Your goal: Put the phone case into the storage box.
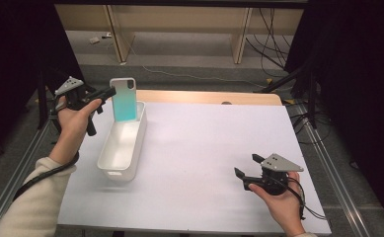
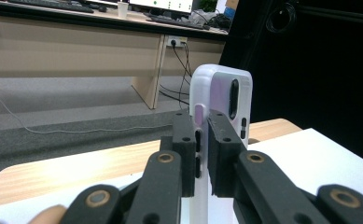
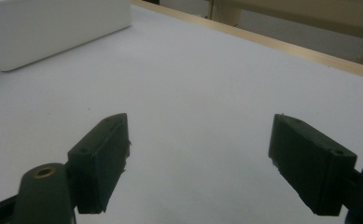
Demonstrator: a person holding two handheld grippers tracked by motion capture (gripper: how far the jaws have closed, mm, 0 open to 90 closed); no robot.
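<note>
A phone case (image 1: 124, 100) with a teal-to-white back stands upright over the far end of a long white bin (image 1: 111, 159). My left gripper (image 1: 108, 92) is shut on the case's left edge. In the left gripper view the two jaws pinch the case's white side (image 2: 198, 140) near its button slots, with the camera cutout above. My right gripper (image 1: 246, 166) hovers low over the white table sheet at the front right, held open, pointing left. In the right gripper view its gripper (image 3: 198, 163) stands wide apart with nothing between.
The white bin (image 3: 39, 32) lies lengthwise at the table's left. A white sheet (image 1: 204, 148) covers the table, with a wooden edge (image 1: 204, 97) at the back. Metal rails run along both sides. Cables lie on the floor behind.
</note>
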